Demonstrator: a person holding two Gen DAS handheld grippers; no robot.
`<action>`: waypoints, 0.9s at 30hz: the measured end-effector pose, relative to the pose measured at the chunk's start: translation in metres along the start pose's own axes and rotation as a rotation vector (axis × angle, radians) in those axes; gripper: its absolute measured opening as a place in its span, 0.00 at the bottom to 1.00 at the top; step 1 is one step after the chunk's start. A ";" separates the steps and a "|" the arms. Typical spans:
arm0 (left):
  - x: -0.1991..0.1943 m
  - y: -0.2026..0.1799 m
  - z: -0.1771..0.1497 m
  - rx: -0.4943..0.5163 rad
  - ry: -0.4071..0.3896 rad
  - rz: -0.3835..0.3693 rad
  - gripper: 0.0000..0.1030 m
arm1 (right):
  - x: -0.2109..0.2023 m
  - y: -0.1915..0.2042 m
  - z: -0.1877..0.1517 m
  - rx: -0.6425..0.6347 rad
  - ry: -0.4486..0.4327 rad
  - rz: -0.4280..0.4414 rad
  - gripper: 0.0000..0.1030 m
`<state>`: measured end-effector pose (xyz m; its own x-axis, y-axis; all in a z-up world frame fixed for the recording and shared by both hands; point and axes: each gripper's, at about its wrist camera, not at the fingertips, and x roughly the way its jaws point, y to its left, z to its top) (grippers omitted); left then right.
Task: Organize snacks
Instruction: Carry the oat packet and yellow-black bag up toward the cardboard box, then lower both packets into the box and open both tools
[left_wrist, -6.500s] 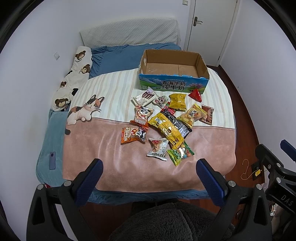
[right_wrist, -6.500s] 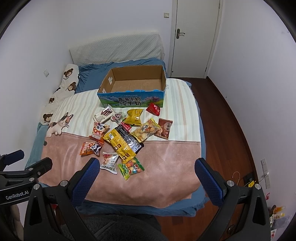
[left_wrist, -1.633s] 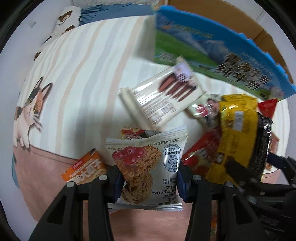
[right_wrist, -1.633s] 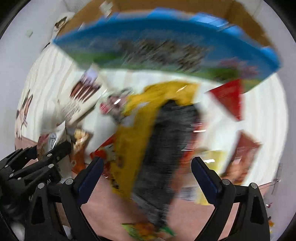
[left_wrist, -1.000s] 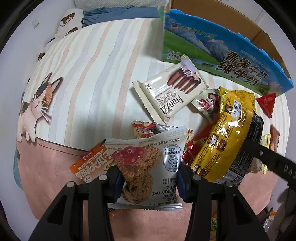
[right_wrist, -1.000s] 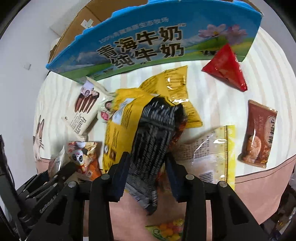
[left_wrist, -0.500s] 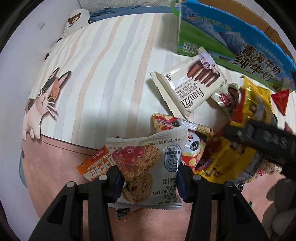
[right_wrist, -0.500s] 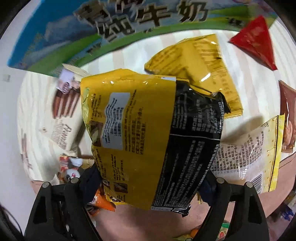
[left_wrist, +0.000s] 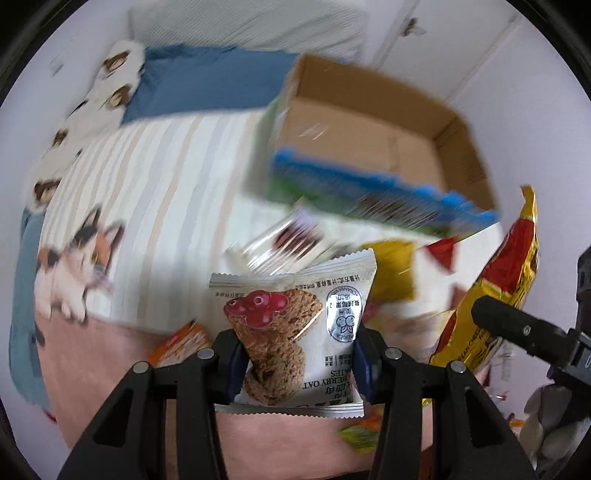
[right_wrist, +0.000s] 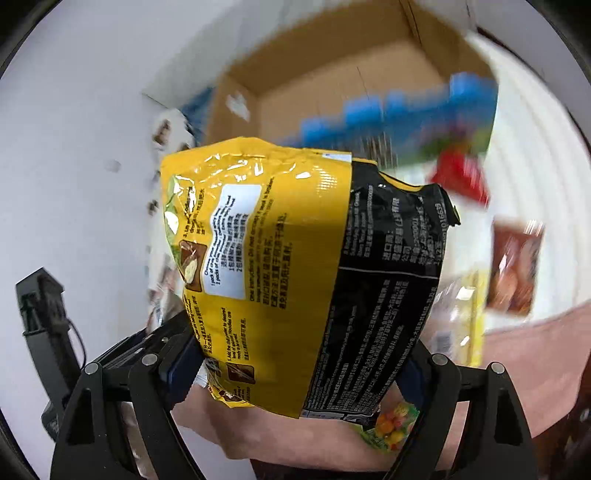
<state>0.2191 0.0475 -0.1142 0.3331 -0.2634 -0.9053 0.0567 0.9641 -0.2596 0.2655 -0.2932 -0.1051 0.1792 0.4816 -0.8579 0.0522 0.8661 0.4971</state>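
Two packets are in hand at once, one per gripper, and both views are smeared with motion blur, so we read the far scene coarsely. Our left gripper (left_wrist: 297, 363) is clamped narrow on the white oat cookie packet (left_wrist: 295, 325), pads pinching its lower half with the printed face toward the camera. Our right gripper (right_wrist: 299, 373) stands wide but is closed on the big yellow-and-black noodle bag (right_wrist: 303, 273), which fills most of the right wrist view; the same bag shows at the right edge of the left wrist view. The cardboard box (left_wrist: 373, 140) sits open on the striped bedspread (left_wrist: 147, 184) ahead of both grippers, and its floor looks bare. Remaining snacks lie on the bed between us and the box: a red triangular packet (right_wrist: 461, 177), a brown packet (right_wrist: 513, 266), a clear yellow-edged bag (right_wrist: 458, 314) and a fruit-candy packet (right_wrist: 391, 428) near the pink blanket (right_wrist: 535, 354). We judge the step in hand to be the carry to the box. To do it well, we should clear the near blue-printed wall before lowering, place the wide bag flat first, then set the small packet beside it, releasing only once each is inside the rim. The bulky bag may snag on the box edge.
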 end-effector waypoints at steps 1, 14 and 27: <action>-0.006 -0.015 0.010 0.012 -0.006 -0.019 0.43 | -0.016 0.001 0.006 -0.015 -0.018 0.000 0.87; 0.054 -0.096 0.206 0.095 0.027 -0.050 0.43 | -0.058 -0.021 0.168 -0.109 -0.031 -0.161 0.87; 0.203 -0.081 0.279 0.076 0.217 0.037 0.43 | 0.071 -0.049 0.252 -0.134 0.095 -0.368 0.87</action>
<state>0.5450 -0.0739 -0.1828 0.1263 -0.2209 -0.9671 0.1212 0.9710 -0.2060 0.5233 -0.3352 -0.1572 0.0808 0.1410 -0.9867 -0.0338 0.9898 0.1387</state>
